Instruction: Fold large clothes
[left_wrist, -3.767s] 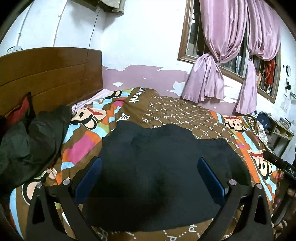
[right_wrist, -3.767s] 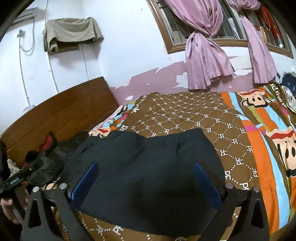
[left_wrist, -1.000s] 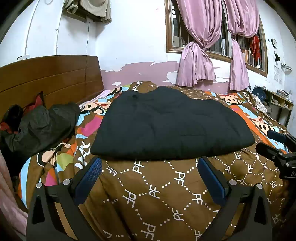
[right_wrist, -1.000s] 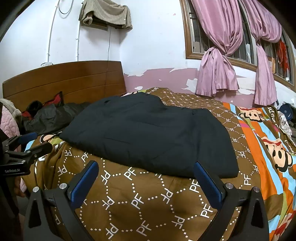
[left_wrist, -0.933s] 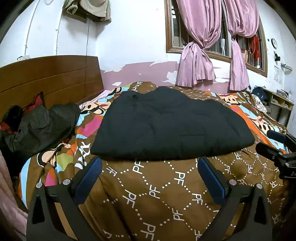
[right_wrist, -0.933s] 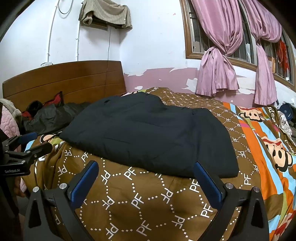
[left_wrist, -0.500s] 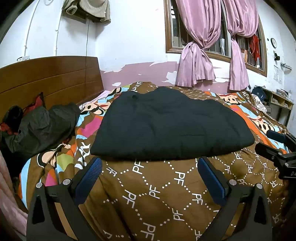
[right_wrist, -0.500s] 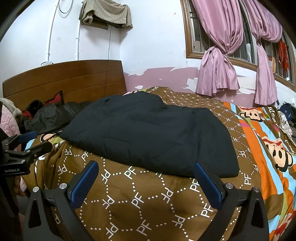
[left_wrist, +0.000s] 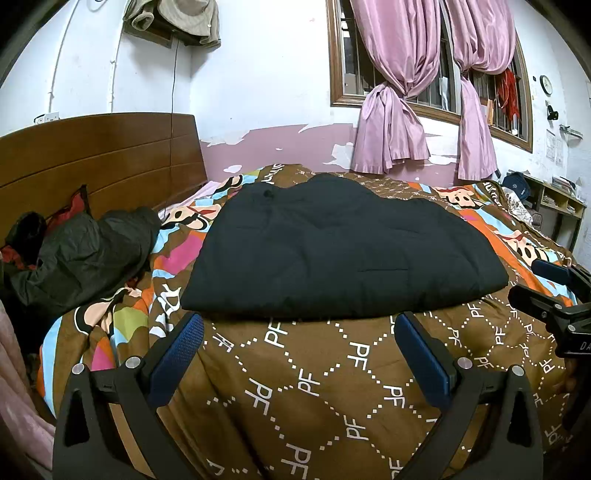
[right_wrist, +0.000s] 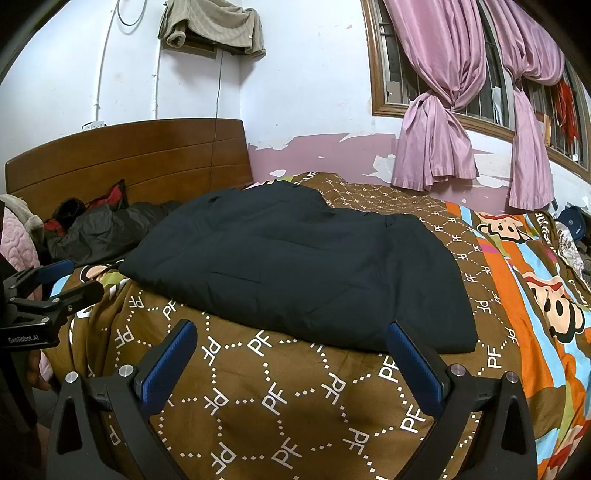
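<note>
A large black padded garment (left_wrist: 332, 243) (right_wrist: 295, 266) lies flat and folded on the brown patterned bedspread (left_wrist: 332, 387) (right_wrist: 295, 398). My left gripper (left_wrist: 299, 328) hangs open just short of the garment's near edge, holding nothing. My right gripper (right_wrist: 291, 336) is open too, in front of the garment's near right corner, clear of the cloth. Each gripper also shows at the side of the other's view: the right gripper (left_wrist: 546, 288), and the left gripper (right_wrist: 55, 284).
A crumpled dark jacket (left_wrist: 85, 254) lies at the left by the wooden headboard (left_wrist: 92, 158). Pink curtains (left_wrist: 391, 122) hang at the window behind the bed. A pink quilted cloth (right_wrist: 18, 232) sits at the left edge. A low shelf (left_wrist: 557, 206) stands at the far right.
Since 3.8 s ago both grippers have pulled back from over the garment to the near side of the bed. In the last second nothing has visibly moved.
</note>
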